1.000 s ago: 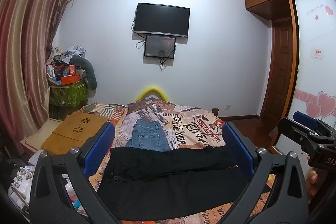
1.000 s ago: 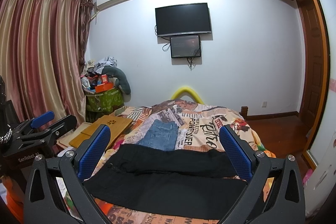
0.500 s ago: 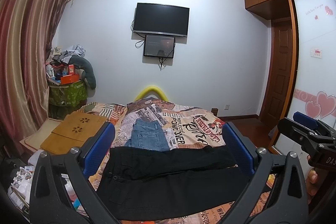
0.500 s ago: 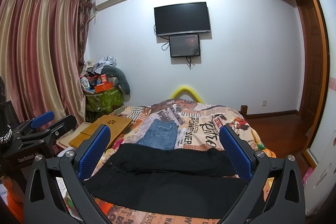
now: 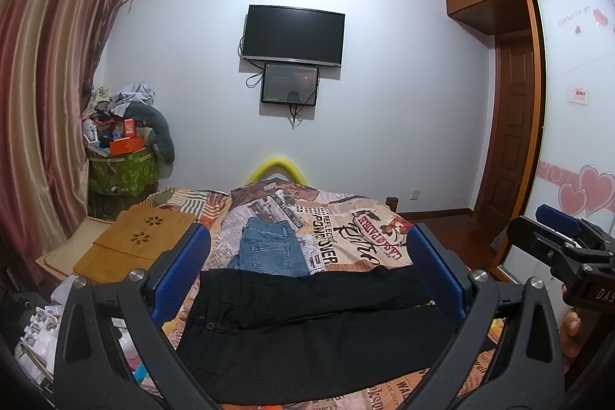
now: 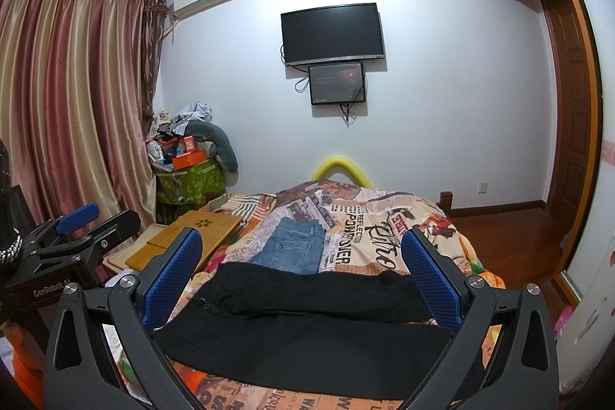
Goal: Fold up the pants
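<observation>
Bed (image 5: pixel 357 237): black pants (image 5: pixel 307 317) near, jeans (image 5: pixel 269 250) beyond
Wall: TV (image 5: pixel 294 35)
Box (image 5: pixel 123 168): far left, cluttered
Left gripper (image 5: pixel 307 271): jaws wide, empty
Right gripper (image 6: pixel 301 273): jaws wide, empty

A bed covered with a newspaper-print patchwork quilt (image 5: pixel 346 237) is shown. Black trousers (image 5: pixel 307 325) are laid flat across its near end; folded blue denim jeans (image 5: pixel 269 250) are placed just behind.
</observation>
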`<state>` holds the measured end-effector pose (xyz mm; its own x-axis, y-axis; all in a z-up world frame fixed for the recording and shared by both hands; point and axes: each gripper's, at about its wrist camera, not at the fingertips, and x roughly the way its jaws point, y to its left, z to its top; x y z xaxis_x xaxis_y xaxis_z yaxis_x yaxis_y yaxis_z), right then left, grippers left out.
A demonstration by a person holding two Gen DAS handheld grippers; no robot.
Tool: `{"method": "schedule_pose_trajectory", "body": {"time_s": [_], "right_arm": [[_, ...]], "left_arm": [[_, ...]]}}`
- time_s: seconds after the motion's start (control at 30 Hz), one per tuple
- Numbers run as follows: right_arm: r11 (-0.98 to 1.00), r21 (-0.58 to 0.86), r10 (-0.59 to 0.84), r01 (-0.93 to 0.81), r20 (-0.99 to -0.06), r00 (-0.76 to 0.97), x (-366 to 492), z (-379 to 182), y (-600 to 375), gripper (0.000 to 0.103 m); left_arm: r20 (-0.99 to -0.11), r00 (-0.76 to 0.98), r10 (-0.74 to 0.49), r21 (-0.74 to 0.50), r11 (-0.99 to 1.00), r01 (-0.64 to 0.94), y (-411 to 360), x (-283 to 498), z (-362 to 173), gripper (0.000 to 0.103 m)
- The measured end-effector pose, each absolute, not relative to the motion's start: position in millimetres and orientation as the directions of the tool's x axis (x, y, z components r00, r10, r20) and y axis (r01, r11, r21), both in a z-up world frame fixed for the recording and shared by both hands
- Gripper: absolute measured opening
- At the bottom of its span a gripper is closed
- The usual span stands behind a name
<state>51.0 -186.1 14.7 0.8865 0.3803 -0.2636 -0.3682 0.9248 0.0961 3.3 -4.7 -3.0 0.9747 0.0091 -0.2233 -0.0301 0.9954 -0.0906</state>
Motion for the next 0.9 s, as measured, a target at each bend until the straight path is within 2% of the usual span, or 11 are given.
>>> {"method": "schedule_pose_trajectory", "body": {"time_s": [0.9], "right_arm": [[0.926,0.103,0.377,-0.363,-0.287,0.88,59,3,-185,0.103]], "left_arm": [[-0.241,0.97,0.009,-0.091,0.995,-0.032,-3,14,-6,0.103]]}}
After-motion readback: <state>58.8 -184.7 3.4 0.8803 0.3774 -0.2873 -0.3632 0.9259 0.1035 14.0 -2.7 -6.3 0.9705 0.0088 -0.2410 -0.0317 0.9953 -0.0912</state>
